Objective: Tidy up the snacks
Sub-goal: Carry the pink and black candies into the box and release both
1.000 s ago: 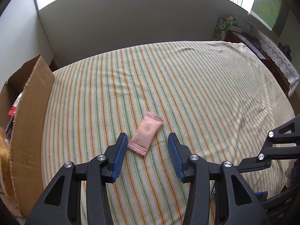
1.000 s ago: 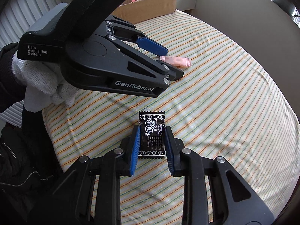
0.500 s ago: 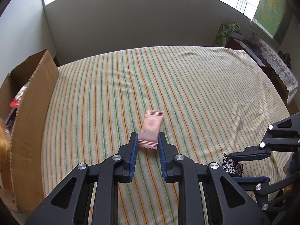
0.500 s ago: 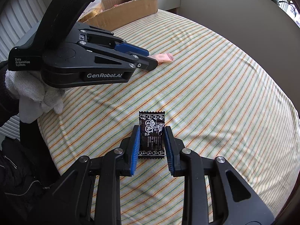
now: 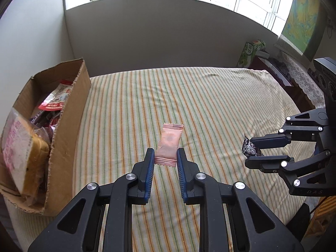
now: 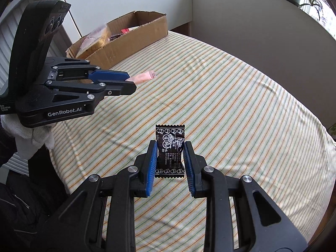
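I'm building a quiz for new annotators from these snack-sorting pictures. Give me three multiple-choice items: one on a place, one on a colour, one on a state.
1. Where is the cardboard box?
A. at the table's left edge
B. at its middle
C. under it

2. What colour is the packet in the right hand-held gripper?
A. pink
B. black
C. green

3. What is the left hand-held gripper doing?
A. hanging open
B. gripping a pink packet
C. resting in the box

Answers:
A, the cardboard box stands at the striped table's left edge.
B, the right hand-held gripper clamps a black packet.
B, the left hand-held gripper pinches the pink packet.

Striped bench cloth, one box on it

Left of the left tongs (image 5: 166,160), a cardboard box (image 5: 67,126) sits on the striped-clothed bench (image 5: 210,105).
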Tool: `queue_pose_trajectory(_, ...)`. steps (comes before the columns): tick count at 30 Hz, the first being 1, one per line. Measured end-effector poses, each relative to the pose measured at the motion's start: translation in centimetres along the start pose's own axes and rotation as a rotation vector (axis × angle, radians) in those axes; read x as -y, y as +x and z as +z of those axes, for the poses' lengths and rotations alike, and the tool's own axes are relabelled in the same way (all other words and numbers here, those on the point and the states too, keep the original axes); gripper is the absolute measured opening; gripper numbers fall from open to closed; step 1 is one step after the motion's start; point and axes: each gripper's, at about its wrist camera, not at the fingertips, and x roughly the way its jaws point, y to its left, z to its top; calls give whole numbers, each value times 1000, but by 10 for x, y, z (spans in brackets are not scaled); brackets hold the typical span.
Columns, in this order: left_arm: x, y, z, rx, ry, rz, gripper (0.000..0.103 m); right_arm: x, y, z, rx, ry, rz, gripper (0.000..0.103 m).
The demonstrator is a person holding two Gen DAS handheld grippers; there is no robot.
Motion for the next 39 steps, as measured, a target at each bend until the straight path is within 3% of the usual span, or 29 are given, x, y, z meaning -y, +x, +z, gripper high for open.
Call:
queue_pose_trajectory(8,-37,-37,1,59,-49,44,20,-19,-16,38,53,-29,-5,26)
queue_pose_trajectory(18,-99,-71,6,118,-99,135,20,-51,-9,115,95,-67,22,26)
queue_pose_trajectory(30,-168,-73,31,126,-163,193,20,-88,32,184,80,-118,39,26)
queue_pose_trajectory(39,-196,-53,51,103,-195,206,20,-104,70,208,44,-127,64,26)
